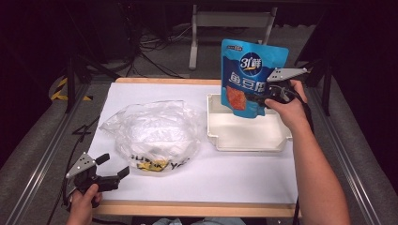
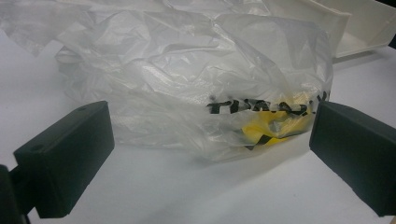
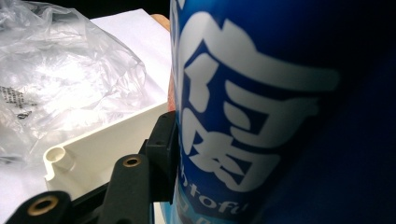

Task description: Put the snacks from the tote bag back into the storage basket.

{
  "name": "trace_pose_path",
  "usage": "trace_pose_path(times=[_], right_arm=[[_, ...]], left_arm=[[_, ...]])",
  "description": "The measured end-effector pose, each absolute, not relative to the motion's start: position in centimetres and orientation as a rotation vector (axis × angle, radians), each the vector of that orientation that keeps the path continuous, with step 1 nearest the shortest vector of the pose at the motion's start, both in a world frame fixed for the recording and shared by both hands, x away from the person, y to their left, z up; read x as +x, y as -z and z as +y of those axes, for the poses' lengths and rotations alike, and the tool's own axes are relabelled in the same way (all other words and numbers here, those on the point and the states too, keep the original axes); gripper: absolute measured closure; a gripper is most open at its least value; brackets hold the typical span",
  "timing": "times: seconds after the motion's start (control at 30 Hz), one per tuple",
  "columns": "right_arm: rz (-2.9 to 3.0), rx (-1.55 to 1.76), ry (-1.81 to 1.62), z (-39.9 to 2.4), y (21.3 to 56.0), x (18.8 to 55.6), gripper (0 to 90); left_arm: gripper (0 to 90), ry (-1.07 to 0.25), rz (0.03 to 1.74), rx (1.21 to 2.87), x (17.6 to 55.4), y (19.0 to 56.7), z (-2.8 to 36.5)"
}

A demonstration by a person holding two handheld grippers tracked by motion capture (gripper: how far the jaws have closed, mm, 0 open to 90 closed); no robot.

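The blue snack pouch [image 1: 251, 77] hangs upright in the air, pinched along its right edge by the right gripper [image 1: 265, 98], jaws clamped on the pouch, and its bottom corner dips just over the back-left part of the white tray [image 1: 248, 140]. In the right gripper view the pouch's big white lettering crowds the lens, with the tray's corner post at eight o'clock below it. On the table, the tray sits at about two o'clock; the crumpled clear plastic bag [image 1: 150, 133] lies just beside it at nine o'clock of the tray, slack, with yellow and black print at its near edge. Down at seven o'clock the left gripper [image 1: 110, 173] waits with jaws spread wide and nothing between them, pointed at the bag. My read: the pouch is being carried into the tray. Next would be a lowering until the pouch settles inside the walls, then a release; it's tall and floppy, so it'll likely tip flat.
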State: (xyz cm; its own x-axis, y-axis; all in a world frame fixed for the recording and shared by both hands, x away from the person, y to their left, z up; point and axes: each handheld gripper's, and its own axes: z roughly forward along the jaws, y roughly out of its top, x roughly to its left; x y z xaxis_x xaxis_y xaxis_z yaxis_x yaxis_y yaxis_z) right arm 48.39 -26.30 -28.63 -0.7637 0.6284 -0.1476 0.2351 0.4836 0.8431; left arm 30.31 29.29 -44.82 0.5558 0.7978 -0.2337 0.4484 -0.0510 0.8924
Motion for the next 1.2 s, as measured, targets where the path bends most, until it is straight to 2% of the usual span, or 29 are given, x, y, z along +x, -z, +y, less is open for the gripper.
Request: trace_pose_path(times=[0.73, 1.2], right_arm=[[2.348, 0.739, -1.182, -26.1, 33.2, 48.8, 54.3], [2.378, 0.736, -1.139, -26.4, 34.4, 48.7, 54.2]], left_arm=[[0.6, -0.39, 1.058, 1.693, 30.3, 44.9, 29.4], [0.5, -0.391, 1.058, 1.697, 30.3, 44.9, 29.3]])
